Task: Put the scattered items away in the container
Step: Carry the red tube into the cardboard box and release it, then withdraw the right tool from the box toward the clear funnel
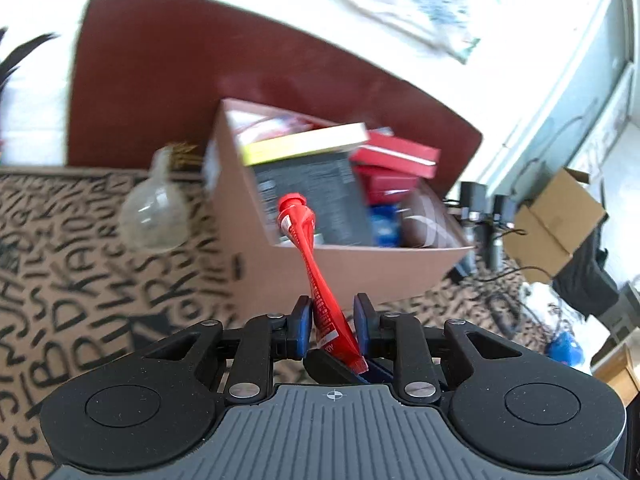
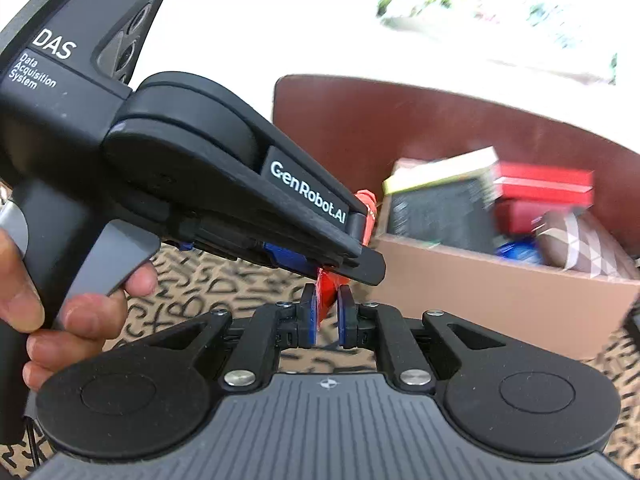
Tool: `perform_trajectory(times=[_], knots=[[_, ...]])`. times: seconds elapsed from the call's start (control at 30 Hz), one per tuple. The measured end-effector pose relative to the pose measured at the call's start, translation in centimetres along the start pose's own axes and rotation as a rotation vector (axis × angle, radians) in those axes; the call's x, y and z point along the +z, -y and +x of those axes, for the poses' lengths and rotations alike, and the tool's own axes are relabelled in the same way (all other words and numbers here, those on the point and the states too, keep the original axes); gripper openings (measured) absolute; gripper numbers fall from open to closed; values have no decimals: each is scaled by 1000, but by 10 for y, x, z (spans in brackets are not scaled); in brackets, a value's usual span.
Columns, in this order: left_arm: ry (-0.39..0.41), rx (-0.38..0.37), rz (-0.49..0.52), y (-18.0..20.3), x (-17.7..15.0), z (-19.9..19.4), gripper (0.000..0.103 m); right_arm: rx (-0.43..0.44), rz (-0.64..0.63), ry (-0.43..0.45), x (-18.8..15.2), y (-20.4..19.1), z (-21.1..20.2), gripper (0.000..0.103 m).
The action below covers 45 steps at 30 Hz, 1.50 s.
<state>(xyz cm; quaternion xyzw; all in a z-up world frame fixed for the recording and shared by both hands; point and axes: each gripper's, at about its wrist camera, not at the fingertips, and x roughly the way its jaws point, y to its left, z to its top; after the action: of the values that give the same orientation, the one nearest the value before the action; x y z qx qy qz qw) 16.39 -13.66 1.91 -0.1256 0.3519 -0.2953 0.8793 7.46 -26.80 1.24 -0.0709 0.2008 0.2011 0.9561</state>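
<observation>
Red tube (image 1: 310,248), flattened and twisted, is clamped near its crimped tail between the blue pads of the left gripper (image 1: 332,320), its cap pointing far toward the cardboard box (image 1: 360,276). In the right wrist view the right gripper (image 2: 327,314) has its jaws drawn together on the same tube's tail corner (image 2: 326,288); the rest of the tube is mostly hidden behind the left gripper's black body (image 2: 224,184), only the cap end peeking out beyond it. A hand (image 2: 60,300) on the left squeezes that gripper's trigger, cut off by the frame edge. The box already holds books and red cartons, blurred past reading. A clear glass bulb (image 1: 154,216) lies left of the box on the lettered cloth (image 1: 80,280).
</observation>
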Motion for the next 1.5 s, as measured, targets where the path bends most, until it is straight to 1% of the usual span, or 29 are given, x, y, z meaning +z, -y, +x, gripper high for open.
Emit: perform_trajectory(times=[0.2, 0.4, 0.5, 0.67, 0.7, 0.77, 0.8, 0.83, 0.87, 0.9, 0.93, 0.97, 1.0, 1.03, 1.07, 1.1, 1.17, 1.27, 1.33, 1.43, 1.47, 1.5], knots=[[6, -49, 53, 44, 20, 23, 28, -81, 12, 39, 12, 39, -25, 11], [17, -71, 76, 62, 43, 53, 30, -129, 4, 60, 22, 75, -31, 11], [18, -58, 81, 63, 53, 69, 30, -129, 5, 64, 27, 92, -24, 11], [17, -38, 81, 56, 67, 96, 31, -118, 6, 66, 31, 119, 5, 11], [12, -33, 78, 54, 70, 101, 39, -117, 4, 66, 31, 123, 11, 11], [-2, -26, 73, 49, 73, 111, 41, -107, 5, 61, 31, 130, 22, 11], [-10, -28, 69, 46, 73, 116, 46, -101, 5, 57, 31, 134, 27, 11], [-17, -36, 62, 42, 73, 119, 54, -95, 3, 52, 30, 137, 32, 11], [-17, -56, 57, 39, 72, 121, 69, -94, -2, 46, 30, 139, 37, 11], [-10, -81, 57, 38, 69, 121, 76, -98, -10, 39, 29, 141, 41, 12], [-2, -96, 63, 39, 67, 121, 79, -103, -16, 31, 27, 142, 45, 13], [5, -103, 77, 41, 66, 120, 84, -106, -21, 23, 25, 143, 47, 14], [12, -107, 98, 43, 64, 118, 89, -107, -23, 16, 23, 144, 48, 19], [19, -107, 122, 46, 62, 117, 90, -110, -23, 13, 21, 145, 48, 29], [28, -99, 144, 49, 60, 115, 92, -117, -24, 12, 19, 146, 48, 36], [39, -81, 159, 51, 58, 112, 95, -122, -27, 14, 17, 147, 47, 45], [55, -65, 167, 52, 55, 107, 97, -121, -30, 18, 14, 148, 43, 47], [37, -63, 132, 48, 55, 107, 98, -116, -25, 21, 12, 151, 37, 54], [22, -55, 109, 45, 54, 106, 98, -116, -24, 23, 12, 151, 34, 63], [17, -51, 86, 38, 52, 99, 100, -144, -52, 31, 11, 149, 29, 76], [18, -54, 79, 36, 50, 96, 100, -147, -61, 33, 11, 148, 26, 79], [20, -57, 72, 35, 49, 93, 101, -148, -67, 35, 11, 148, 24, 83]])
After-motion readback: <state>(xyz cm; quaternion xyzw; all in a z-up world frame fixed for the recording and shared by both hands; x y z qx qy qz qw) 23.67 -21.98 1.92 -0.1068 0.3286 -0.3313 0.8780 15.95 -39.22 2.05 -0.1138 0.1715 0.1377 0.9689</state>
